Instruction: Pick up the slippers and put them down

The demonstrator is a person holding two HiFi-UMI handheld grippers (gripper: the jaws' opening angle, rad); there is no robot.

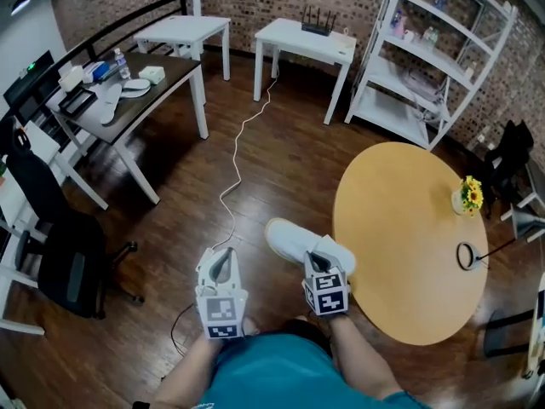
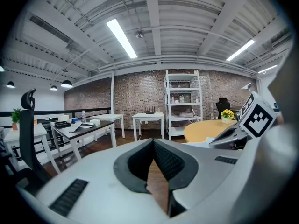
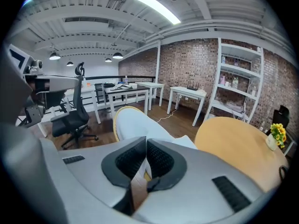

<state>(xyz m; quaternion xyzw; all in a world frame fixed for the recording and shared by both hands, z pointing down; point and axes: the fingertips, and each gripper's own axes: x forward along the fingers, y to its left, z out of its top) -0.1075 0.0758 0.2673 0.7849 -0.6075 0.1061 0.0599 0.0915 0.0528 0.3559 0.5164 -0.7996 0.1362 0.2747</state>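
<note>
A white slipper [image 1: 292,238] with a yellowish sole rim hangs above the wooden floor, by the near left edge of the round table. My right gripper [image 1: 323,252] is shut on its rear edge. In the right gripper view the slipper [image 3: 135,125] sticks out ahead of the pinching jaws of the right gripper [image 3: 145,144]. My left gripper [image 1: 223,261] is held level beside it, to the left. In the left gripper view the left gripper [image 2: 153,143] has its tips touching with nothing between them. No second slipper shows in any view.
A round wooden table [image 1: 409,254] with a small vase of yellow flowers [image 1: 470,196] stands at right. A white cable [image 1: 235,164] runs along the floor ahead. A black office chair [image 1: 72,267] and a dark desk [image 1: 149,100] are at left; white tables and a shelf [image 1: 430,49] stand at the back.
</note>
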